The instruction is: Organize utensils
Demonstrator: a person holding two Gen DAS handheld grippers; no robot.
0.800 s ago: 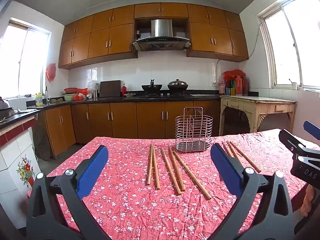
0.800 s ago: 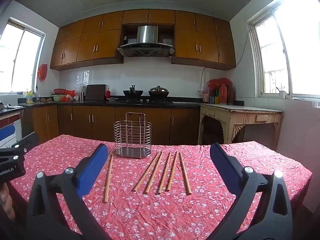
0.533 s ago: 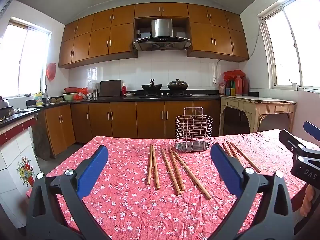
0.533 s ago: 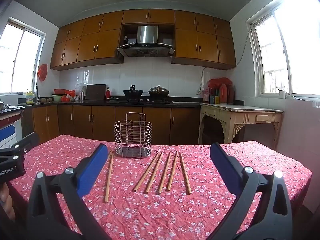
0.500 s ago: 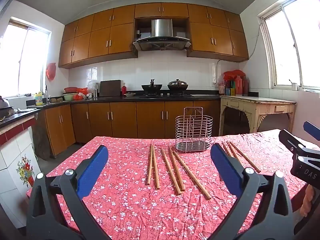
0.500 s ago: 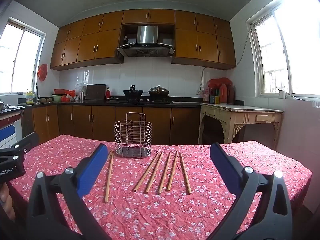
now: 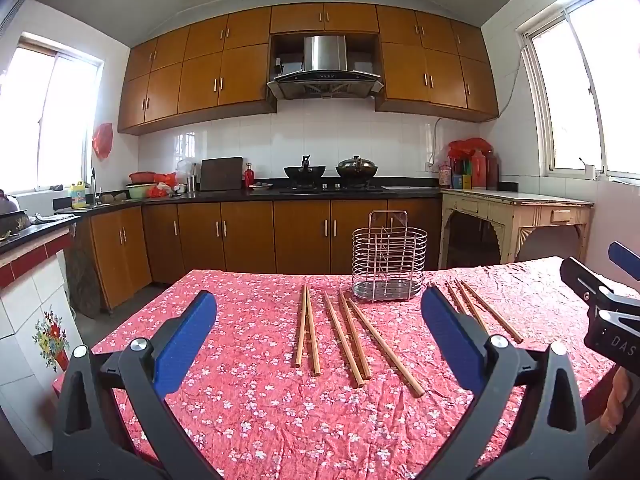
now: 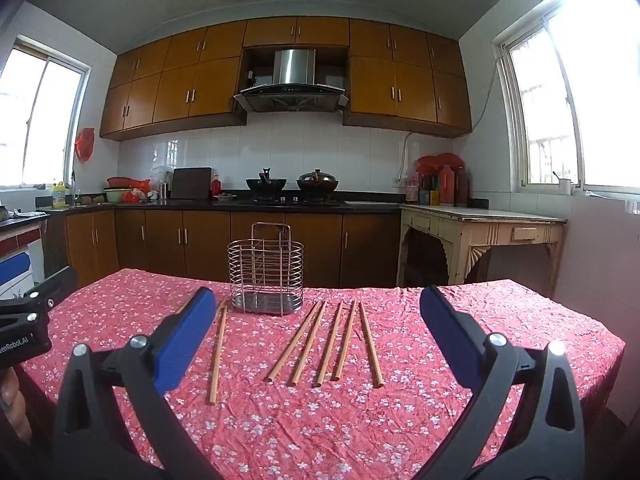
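Note:
Several wooden chopsticks [image 7: 344,332] lie side by side on a table with a red flowered cloth [image 7: 280,420]. A wire utensil basket [image 7: 389,256] stands upright behind them, empty. In the right wrist view the same basket [image 8: 265,269] has several chopsticks [image 8: 332,340] to its right and more [image 8: 218,344] to its left. My left gripper [image 7: 320,328] is open and empty, above the near table, short of the chopsticks. My right gripper [image 8: 316,328] is open and empty, likewise held back. Each gripper shows at the edge of the other's view.
Kitchen counters and wooden cabinets [image 7: 280,236] run behind the table, with two woks on the stove [image 7: 332,170]. A cream side table [image 7: 516,216] stands at the back right. The table's far edge lies just behind the basket.

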